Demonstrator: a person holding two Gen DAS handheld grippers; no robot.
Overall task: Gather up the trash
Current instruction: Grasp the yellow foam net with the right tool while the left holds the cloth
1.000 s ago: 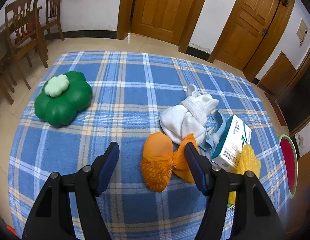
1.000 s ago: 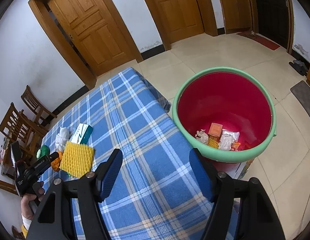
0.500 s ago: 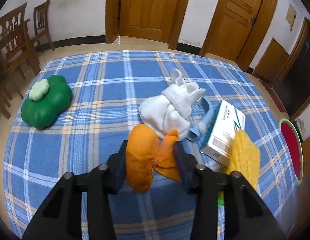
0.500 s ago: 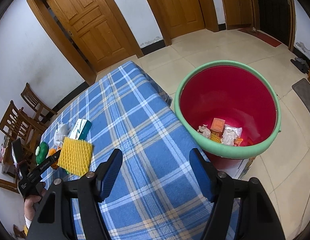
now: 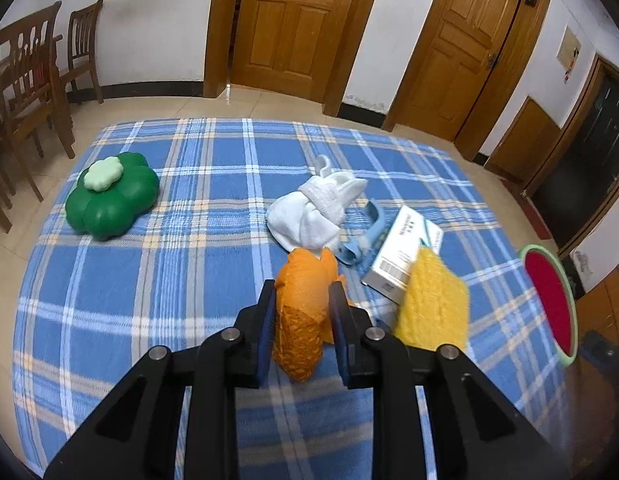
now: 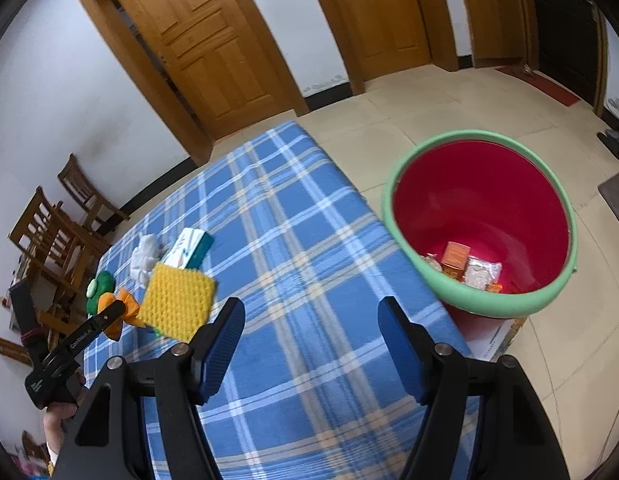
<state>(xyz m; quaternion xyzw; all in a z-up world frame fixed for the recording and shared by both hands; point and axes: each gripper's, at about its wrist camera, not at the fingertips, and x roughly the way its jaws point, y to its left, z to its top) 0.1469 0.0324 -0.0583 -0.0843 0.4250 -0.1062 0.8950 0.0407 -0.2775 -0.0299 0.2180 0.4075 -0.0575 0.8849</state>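
The room had white walls, wooden doors and a table under a blue checked cloth (image 5: pixel 157 280). In the left wrist view, your left gripper (image 5: pixel 302 312) had just closed its jaws and they pressed on the orange net (image 5: pixel 303 300) from both sides. Just behind it lay a white cloth bundle (image 5: pixel 313 216), a box (image 5: pixel 401 252) and a yellow sponge (image 5: pixel 433 304); a green toy (image 5: pixel 113 196) sat well apart to the left.

In the right wrist view, your right gripper (image 6: pixel 311 334) stood with its jaws wide apart and nothing between them, above the cloth. The red bin (image 6: pixel 481 204) with a green rim stood on the floor beside the table, with some trash at its bottom.
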